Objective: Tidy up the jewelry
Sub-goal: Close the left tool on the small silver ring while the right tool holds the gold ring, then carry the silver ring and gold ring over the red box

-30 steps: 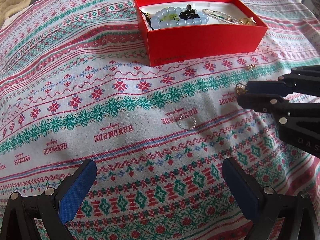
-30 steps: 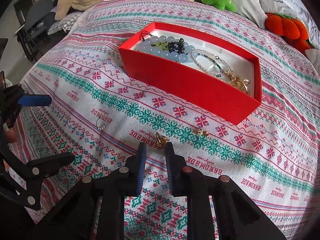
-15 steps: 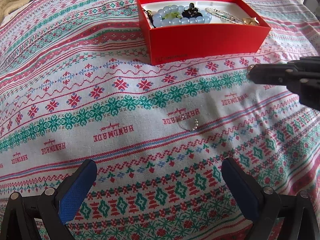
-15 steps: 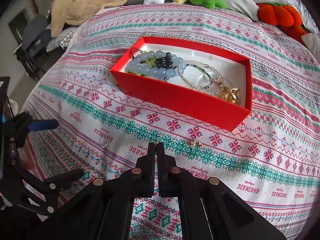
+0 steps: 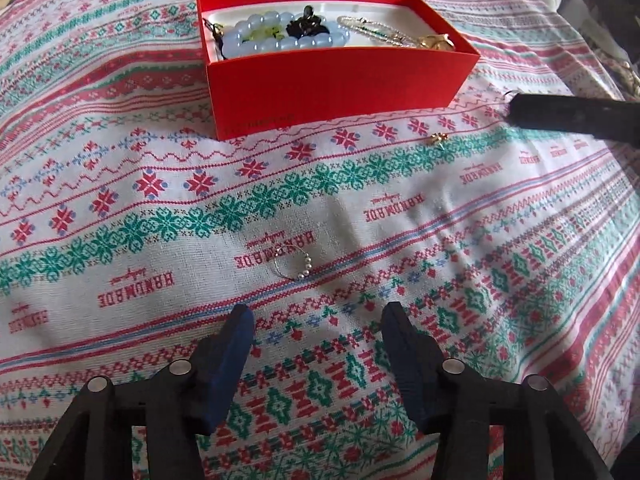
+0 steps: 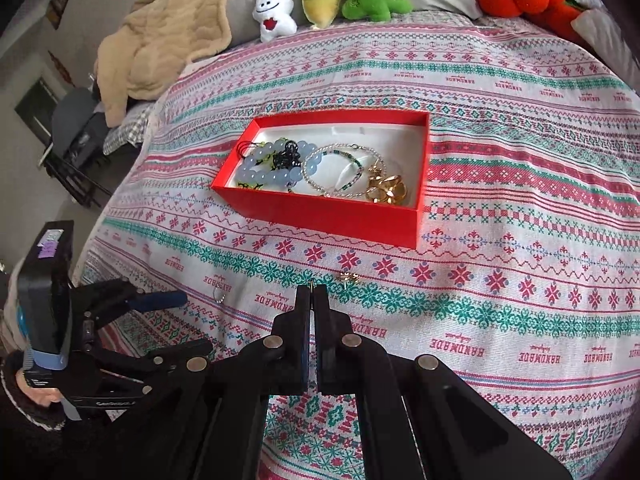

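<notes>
In the left wrist view, the left tongs (image 5: 316, 320) hang open just above the patterned cloth (image 5: 120, 184), their blue pads set apart with nothing between them. Straight ahead of them, a short way off, a thin beaded ring (image 5: 291, 263) lies flat on the cloth, centred between the lines of the two fingers, so a forward and downward reach looks like all this hand needs; being a hoop, the ring has no long axis to line up with. The left hand is clearly the nearer one to it. Further off and to the right, a small gold earring (image 5: 438, 138) lies loose on the green band of the cloth, near the tip of the right tongs (image 5: 516, 114). In the right wrist view the right tongs (image 6: 313, 289) are closed, with a sliver of gold wire showing at the very tip; they seem to pinch a small gold piece, though it is too small to say what. Beyond them, straight ahead, sits the red box (image 6: 332, 216), its long side running across the view, already holding a pale blue bead bracelet (image 6: 272, 168), a fine beaded chain (image 6: 340, 168) and gold pieces (image 6: 386, 190). Judging from this, the right hand's load goes forward into the box.
</notes>
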`<state>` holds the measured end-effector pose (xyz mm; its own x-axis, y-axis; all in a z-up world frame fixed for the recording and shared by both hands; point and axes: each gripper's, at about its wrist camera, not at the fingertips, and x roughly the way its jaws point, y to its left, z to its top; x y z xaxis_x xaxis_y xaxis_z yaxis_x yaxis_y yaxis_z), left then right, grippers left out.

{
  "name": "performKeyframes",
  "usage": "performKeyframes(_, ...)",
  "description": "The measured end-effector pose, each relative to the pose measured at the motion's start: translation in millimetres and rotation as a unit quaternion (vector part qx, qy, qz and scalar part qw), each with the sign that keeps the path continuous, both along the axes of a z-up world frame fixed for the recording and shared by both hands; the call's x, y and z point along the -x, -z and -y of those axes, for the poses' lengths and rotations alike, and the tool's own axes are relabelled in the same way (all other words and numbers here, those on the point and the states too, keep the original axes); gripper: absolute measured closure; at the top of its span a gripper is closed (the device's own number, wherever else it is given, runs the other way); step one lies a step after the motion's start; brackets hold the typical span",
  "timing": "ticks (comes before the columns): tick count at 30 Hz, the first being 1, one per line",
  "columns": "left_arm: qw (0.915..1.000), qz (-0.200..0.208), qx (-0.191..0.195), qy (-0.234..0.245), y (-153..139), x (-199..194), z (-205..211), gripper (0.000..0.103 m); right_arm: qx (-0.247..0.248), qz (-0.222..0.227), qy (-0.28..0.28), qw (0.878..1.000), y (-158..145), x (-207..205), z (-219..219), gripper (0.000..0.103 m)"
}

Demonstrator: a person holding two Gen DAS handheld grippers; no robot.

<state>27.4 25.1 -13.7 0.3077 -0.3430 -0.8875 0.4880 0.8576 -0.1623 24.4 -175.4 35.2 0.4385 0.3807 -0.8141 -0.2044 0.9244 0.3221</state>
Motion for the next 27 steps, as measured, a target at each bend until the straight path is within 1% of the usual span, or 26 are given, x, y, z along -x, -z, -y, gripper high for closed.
performKeyframes(3,1.0000,0.005,0.005,0.005,3,0,2,0.050,-0.017,0.001,0.011,1.000,-6,1,14,0.102)
performKeyframes(8,0.9990,0.029,0.000,0.034,11,0,11,0.050,-0.018,-0.006,0.018,1.000,-7,7,25,0.102)
performKeyframes(11,0.9982,0.044,-0.002,0.040,14,-2,17,0.050,-0.013,-0.013,0.008,1.000,-4,11,22,0.102)
performKeyframes(15,0.9983,0.047,-0.003,0.033,16,-9,26,0.051,-0.012,-0.023,-0.007,1.000,-1,13,16,0.102)
performKeyframes(16,0.9983,0.049,-0.006,0.030,16,-11,28,0.053,-0.017,-0.028,-0.009,0.999,0,13,15,0.102)
performKeyframes(19,0.9980,0.055,-0.025,0.016,16,-19,34,0.068,-0.034,-0.044,-0.008,0.998,3,11,17,0.102)
performKeyframes(23,0.9983,0.051,-0.028,-0.009,16,-30,41,0.086,-0.055,-0.065,0.000,0.996,7,8,22,0.102)
performKeyframes(27,0.9984,0.048,-0.025,-0.016,14,-31,38,0.087,-0.070,-0.081,0.013,0.994,12,7,29,0.102)
